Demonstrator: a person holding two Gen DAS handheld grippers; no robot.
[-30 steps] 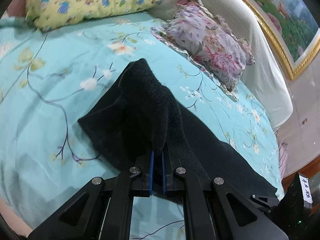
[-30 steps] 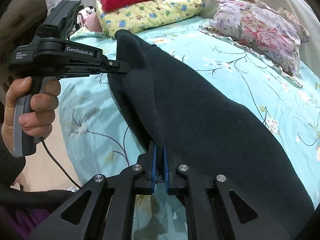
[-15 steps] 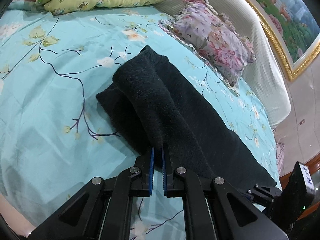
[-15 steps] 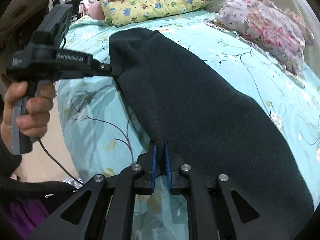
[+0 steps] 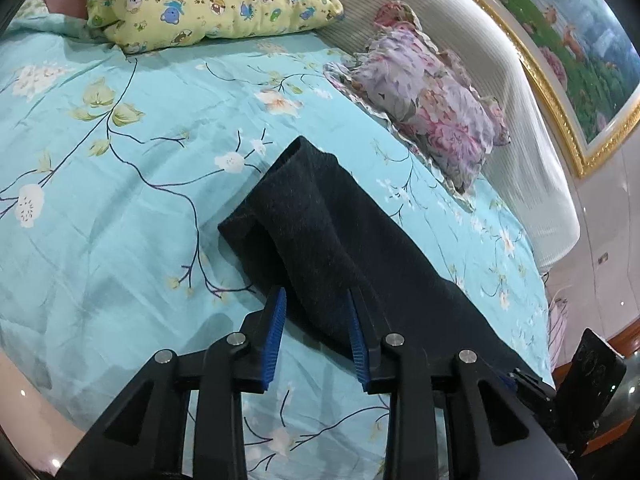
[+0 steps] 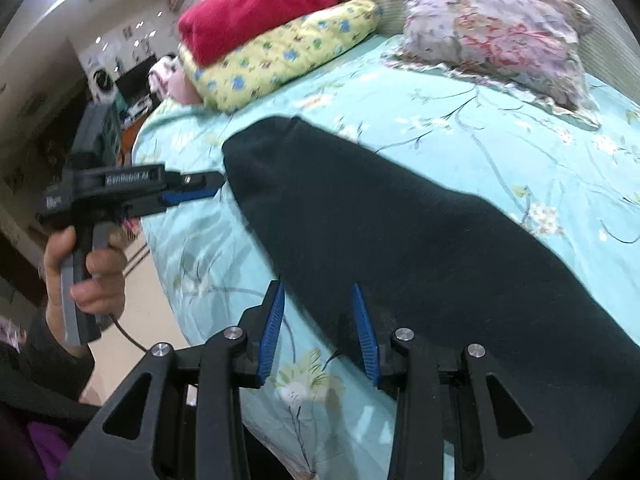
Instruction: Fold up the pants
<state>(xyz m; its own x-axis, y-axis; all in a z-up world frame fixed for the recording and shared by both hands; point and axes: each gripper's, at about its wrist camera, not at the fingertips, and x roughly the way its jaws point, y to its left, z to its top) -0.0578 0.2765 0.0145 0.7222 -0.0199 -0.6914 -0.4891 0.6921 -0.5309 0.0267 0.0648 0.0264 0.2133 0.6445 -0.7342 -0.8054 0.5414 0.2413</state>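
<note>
Fuzzy black pants (image 5: 320, 232) flat on floral bedsheet (image 5: 100, 208), both grippers' jaws apart.

Far ahead of the claw, a yellow cartoon pillow (image 5: 208, 4) lies on the turquoise floral bedsheet (image 5: 100, 184); a ruffled floral pillow (image 5: 432, 100) leans ahead-right against the ribbed headboard (image 5: 520, 120).

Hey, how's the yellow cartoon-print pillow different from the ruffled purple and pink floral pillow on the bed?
The yellow cartoon-print pillow shows small bears on a bright ground; the ruffled purple and pink floral pillow has big muted blooms. The floral one has a frilled edge, the yellow one a plain seam. A red folded blanket lies on the yellow pillow; nothing lies on the floral one. Both rest at the head of the turquoise bedspread.
</note>
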